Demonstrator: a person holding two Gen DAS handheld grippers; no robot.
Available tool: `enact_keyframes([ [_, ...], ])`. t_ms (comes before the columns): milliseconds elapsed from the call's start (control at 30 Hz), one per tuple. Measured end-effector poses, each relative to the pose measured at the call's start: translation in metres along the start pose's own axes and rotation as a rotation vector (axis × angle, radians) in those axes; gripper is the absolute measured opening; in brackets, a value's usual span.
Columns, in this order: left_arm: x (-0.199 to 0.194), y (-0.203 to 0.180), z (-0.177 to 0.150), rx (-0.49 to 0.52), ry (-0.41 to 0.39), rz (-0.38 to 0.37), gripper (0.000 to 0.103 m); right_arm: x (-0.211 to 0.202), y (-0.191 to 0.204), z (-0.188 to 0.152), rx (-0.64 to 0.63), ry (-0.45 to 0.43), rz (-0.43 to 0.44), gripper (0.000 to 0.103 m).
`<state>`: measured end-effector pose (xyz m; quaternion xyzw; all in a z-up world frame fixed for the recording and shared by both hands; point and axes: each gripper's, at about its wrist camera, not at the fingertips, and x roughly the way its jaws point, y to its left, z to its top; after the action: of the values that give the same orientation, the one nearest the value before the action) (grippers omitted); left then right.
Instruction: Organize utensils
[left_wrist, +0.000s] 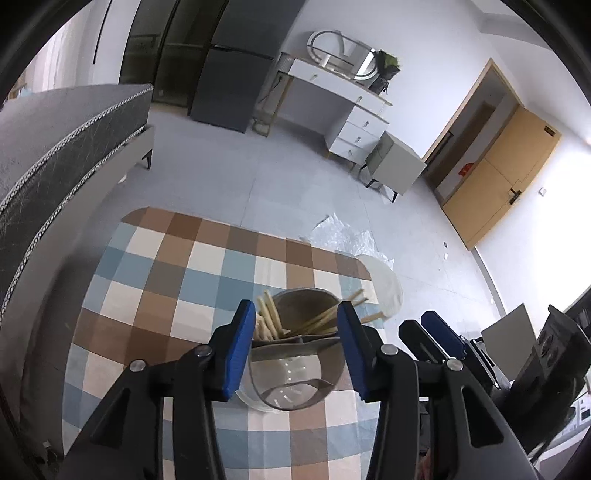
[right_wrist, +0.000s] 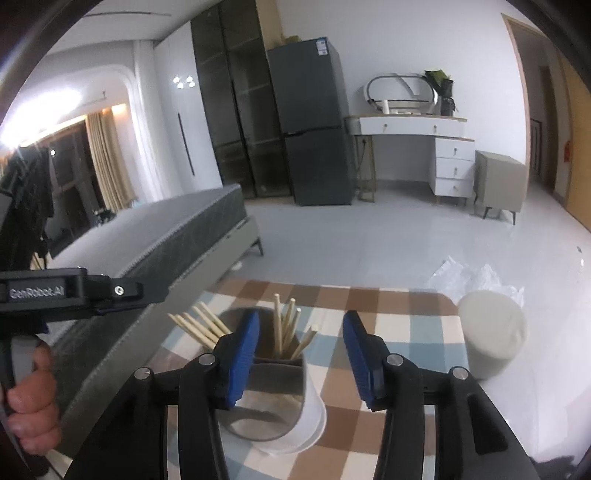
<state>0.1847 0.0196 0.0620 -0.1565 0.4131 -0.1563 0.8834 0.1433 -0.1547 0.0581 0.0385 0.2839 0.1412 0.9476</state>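
A grey divided utensil holder (left_wrist: 295, 354) on a white base stands on the checked tablecloth (left_wrist: 166, 280), with several wooden chopsticks (left_wrist: 269, 317) leaning in its far compartments. My left gripper (left_wrist: 295, 310) hovers over the holder, open, its blue pads apart and touching nothing. In the right wrist view the same holder (right_wrist: 280, 391) and chopsticks (right_wrist: 284, 332) sit just below my right gripper (right_wrist: 301, 321), which is also open and empty. The right gripper's fingers (left_wrist: 439, 332) show beside the left one.
A white waste bin (right_wrist: 491, 332) stands on the floor off the table's right corner, with crumpled clear plastic (right_wrist: 480, 280) behind it. A grey bed (right_wrist: 166, 236) runs along the left. A hand (right_wrist: 33, 398) grips the left tool's handle.
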Motion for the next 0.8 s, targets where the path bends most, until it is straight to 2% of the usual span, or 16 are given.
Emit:
enact_keyframes([
  [67,-0.003,-0.004,-0.001,0.021,-0.012,0.009,0.042,-0.011,0.002,0.002,-0.002,-0.018,-0.002,0.049],
  [133,-0.012,-0.010,-0.007,0.055,-0.040,0.028,0.051,-0.022,0.004,0.003,0.005,-0.038,-0.002,0.049],
  [233,-0.024,-0.013,-0.017,0.094,-0.087,0.052,0.060,-0.038,0.006,0.000,0.014,-0.066,-0.007,0.058],
  [300,-0.032,-0.013,-0.026,0.116,-0.119,0.077,0.061,-0.048,0.007,-0.004,0.026,-0.083,-0.010,0.058],
  [400,-0.041,-0.007,-0.039,0.109,-0.147,0.113,0.064,-0.062,0.010,-0.011,0.030,-0.102,-0.012,0.059],
  [500,-0.051,-0.002,-0.046,0.087,-0.166,0.147,0.068,-0.076,0.014,-0.019,0.037,-0.125,-0.003,0.065],
  [600,-0.068,-0.004,-0.054,0.103,-0.211,0.195,0.079,-0.090,0.021,-0.024,0.027,-0.148,0.009,0.071],
  [700,-0.084,-0.010,-0.063,0.116,-0.245,0.219,0.085,-0.106,0.032,-0.032,0.006,-0.184,0.022,0.078],
  [800,-0.101,-0.018,-0.069,0.125,-0.269,0.223,0.087,-0.121,0.040,-0.036,0.004,-0.221,0.030,0.084],
])
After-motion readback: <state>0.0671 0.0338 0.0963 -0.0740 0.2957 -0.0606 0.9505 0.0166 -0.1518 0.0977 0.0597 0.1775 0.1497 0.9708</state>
